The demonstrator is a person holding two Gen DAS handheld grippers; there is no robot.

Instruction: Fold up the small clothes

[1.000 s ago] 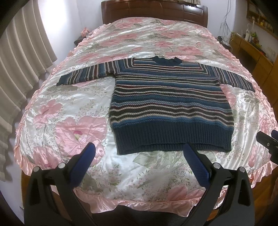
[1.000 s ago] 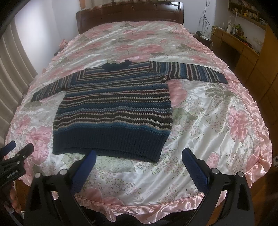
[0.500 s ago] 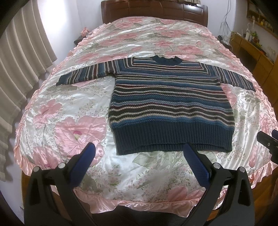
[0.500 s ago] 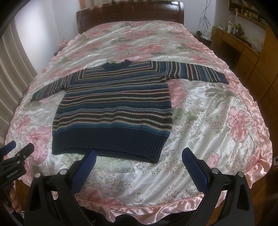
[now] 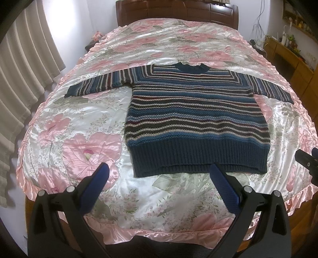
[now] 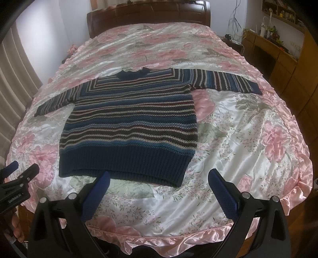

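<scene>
1. Both tongs were released, jaws spread wide and empty: the left tongs (image 5: 158, 174) hung over the near edge of the bed, by the sweater's left hem corner, and the right tongs (image 6: 159, 180) hung by its right hem corner.
2. At far left, pale curtains (image 5: 23, 79) hung beside the bed.
3. Across the middle, the striped sweater (image 5: 196, 123) lay flat and unfolded on the pink flowered bedspread (image 5: 79, 127), collar toward the dark wooden headboard (image 5: 174, 12), ribbed hem toward the tongs, and both sleeves spread straight out to the sides.
4. Neither tongs touched the sweater.
5. At far right, a wooden desk (image 6: 278, 53) stood against the wall, cluttered with small things too small to tell.
</scene>
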